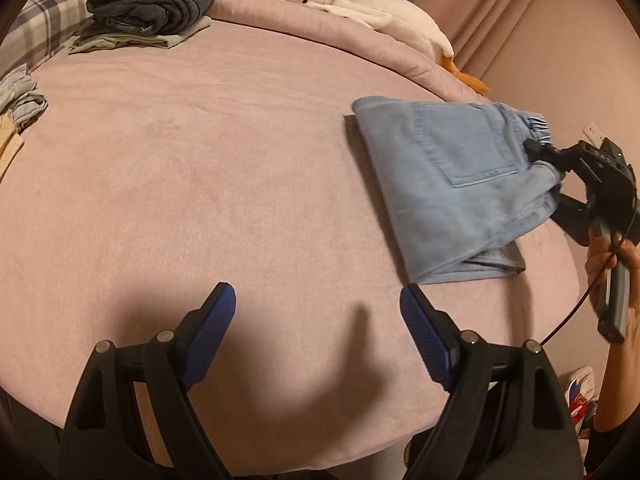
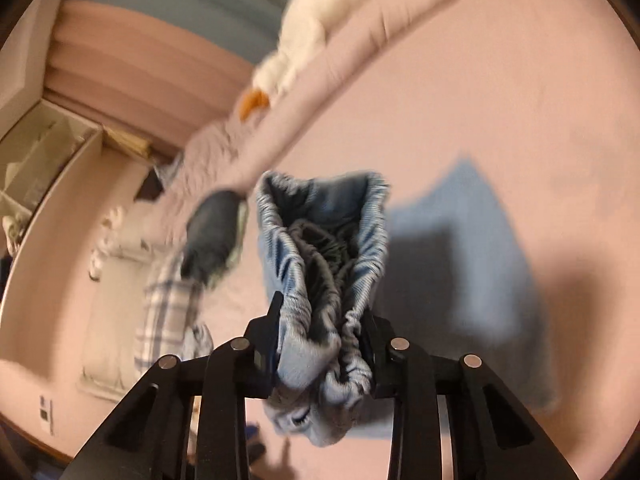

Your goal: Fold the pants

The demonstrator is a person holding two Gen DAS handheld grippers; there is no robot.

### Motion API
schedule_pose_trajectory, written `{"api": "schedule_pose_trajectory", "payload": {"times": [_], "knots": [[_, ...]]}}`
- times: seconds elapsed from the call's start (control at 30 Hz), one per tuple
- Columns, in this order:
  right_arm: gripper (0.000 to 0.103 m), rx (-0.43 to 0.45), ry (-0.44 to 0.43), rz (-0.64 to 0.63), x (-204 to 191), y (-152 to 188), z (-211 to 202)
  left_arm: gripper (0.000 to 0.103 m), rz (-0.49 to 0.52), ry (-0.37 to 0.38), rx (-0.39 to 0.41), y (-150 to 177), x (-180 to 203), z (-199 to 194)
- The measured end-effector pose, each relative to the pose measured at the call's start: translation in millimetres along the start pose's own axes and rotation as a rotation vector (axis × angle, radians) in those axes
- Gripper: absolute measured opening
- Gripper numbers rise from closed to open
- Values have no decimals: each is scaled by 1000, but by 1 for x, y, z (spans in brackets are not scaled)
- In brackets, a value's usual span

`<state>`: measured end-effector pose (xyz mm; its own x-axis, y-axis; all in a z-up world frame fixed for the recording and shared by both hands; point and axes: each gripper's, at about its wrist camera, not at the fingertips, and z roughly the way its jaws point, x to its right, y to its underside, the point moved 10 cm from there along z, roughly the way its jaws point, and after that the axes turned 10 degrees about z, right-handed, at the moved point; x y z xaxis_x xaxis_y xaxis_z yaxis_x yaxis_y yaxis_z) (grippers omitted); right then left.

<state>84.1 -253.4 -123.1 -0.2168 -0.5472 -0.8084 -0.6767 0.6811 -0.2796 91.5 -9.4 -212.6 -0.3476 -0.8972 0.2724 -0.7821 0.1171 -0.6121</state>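
Left wrist view takes in the biggest thing first: a bed [image 1: 224, 184] under a pink sheet that fills the space ahead of the left gripper [image 1: 318, 306]. Its two blue-padded fingers [image 1: 212, 320] stand wide apart over bare sheet, with nothing between them.

Up past those fingers, along the far edge of the bed, a long white goose plush toy [image 1: 372, 12] with an orange beak and feet lies on the rolled pink quilt [image 1: 256, 20]. Far ahead and off to the left finger's side sits a stack of folded clothes [image 1: 152, 8], dark grey on top of pale green, with a plaid pillow [image 1: 40, 28] beside it.

Ahead of the right-hand finger lie the light blue pants [image 1: 448, 184], folded into a flat block with a back pocket facing up. Their lower end rests on the sheet; the waistband end is raised off it.

That end is caught by the right gripper [image 1: 550, 172], held in a person's hand [image 1: 608, 268] at the edge of the bed. From the right wrist view, blurred all around, the gathered elastic waistband [image 2: 324, 280] is bunched between the black fingers [image 2: 266, 344] of the right gripper [image 2: 320, 328], which are pinched onto it from both sides. The rest of the pants trails beyond the fingertips onto the sheet.
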Motion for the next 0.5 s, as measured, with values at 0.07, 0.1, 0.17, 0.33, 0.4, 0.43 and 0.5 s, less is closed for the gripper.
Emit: {"api": "schedule_pose_trajectory", "payload": {"times": [0.07, 0.1, 0.17, 0.33, 0.4, 0.43, 0.5], "knots": [[33, 34, 45, -12, 11, -11, -9, 84, 6, 4, 2, 1, 6, 2], [33, 42, 79, -16, 20, -13, -9, 84, 10, 9, -1, -2, 9, 5], [33, 6, 133, 10, 48, -10, 0, 84, 18, 16, -11, -1, 13, 8], [33, 15, 196, 70, 108, -1, 9, 84, 82, 18, -14, -21, 33, 17], [36, -5, 148, 113, 113, 0, 3, 84, 101, 19, -7, -31, 37, 20], [41, -14, 146, 119, 113, 0, -1, 84, 111, 21, 0, -38, 40, 22], [46, -1, 181, 83, 107, -4, -14, 84, 135, 22, 18, -51, 47, 25]]}}
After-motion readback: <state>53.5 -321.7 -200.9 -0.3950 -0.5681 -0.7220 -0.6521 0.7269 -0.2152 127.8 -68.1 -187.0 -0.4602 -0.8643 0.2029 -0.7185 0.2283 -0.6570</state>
